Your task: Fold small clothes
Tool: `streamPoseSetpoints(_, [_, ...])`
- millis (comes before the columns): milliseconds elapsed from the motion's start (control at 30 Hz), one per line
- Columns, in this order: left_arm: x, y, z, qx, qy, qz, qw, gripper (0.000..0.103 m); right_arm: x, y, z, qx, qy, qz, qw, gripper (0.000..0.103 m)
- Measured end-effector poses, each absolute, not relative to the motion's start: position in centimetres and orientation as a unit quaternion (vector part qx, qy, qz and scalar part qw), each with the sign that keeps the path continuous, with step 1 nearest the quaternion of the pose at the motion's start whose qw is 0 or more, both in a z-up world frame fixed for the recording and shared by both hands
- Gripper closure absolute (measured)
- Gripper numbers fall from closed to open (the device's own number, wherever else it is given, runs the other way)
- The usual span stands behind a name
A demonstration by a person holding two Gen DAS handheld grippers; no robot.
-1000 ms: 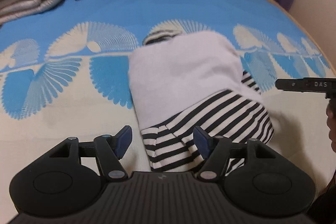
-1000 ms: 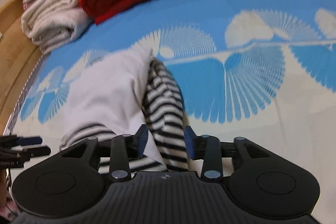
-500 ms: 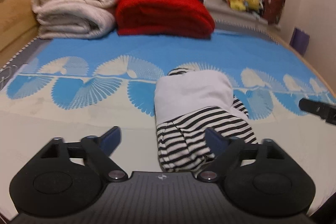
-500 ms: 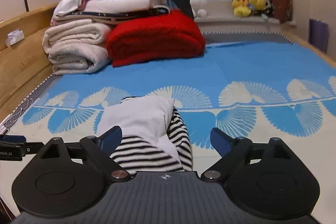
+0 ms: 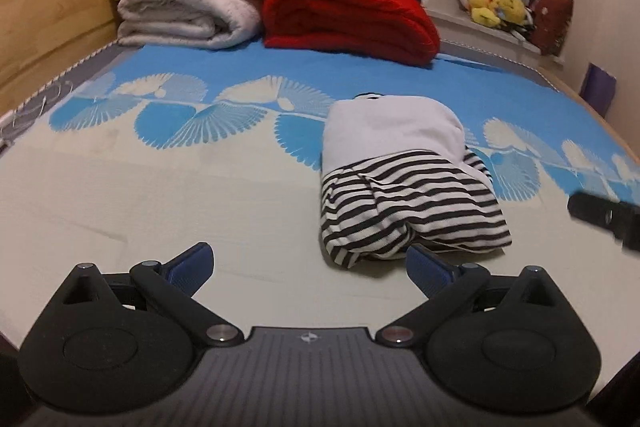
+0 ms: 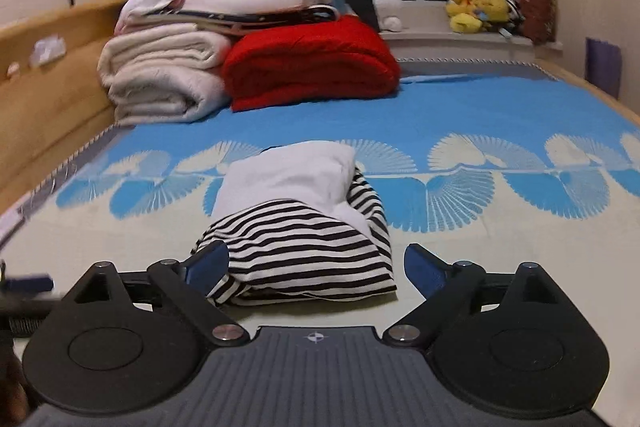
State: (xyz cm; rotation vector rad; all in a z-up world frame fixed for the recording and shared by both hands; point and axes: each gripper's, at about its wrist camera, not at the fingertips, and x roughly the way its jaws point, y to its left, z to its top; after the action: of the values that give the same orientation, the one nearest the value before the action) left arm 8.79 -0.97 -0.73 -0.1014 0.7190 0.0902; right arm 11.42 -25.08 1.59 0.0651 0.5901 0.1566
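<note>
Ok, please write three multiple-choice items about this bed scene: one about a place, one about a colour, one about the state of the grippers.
1. Where does the folded garment lie?
A. on the blue and cream bedspread
B. on the windowsill
C. on top of the red blanket

2. What colour are the garment's stripes?
A. red and white
B. black and white
C. blue and yellow

3. How do the left gripper and right gripper stand?
A. both shut on the garment
B. one shut
C. both open, holding nothing

Answers: 1 A, it rests on the patterned spread; 2 B, dark bands on white; 3 C, the pads stand wide apart, gripping no cloth.
</note>
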Motion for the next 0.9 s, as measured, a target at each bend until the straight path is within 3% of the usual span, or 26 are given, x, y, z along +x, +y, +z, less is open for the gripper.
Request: streamPoseSetpoints(900, [11.1,-2.5,-2.6,-0.033,0.350,0.019,0.936,0.001,12.2,-23.0,-0.9,-0.034,0.332,0.099,0.937,0.008])
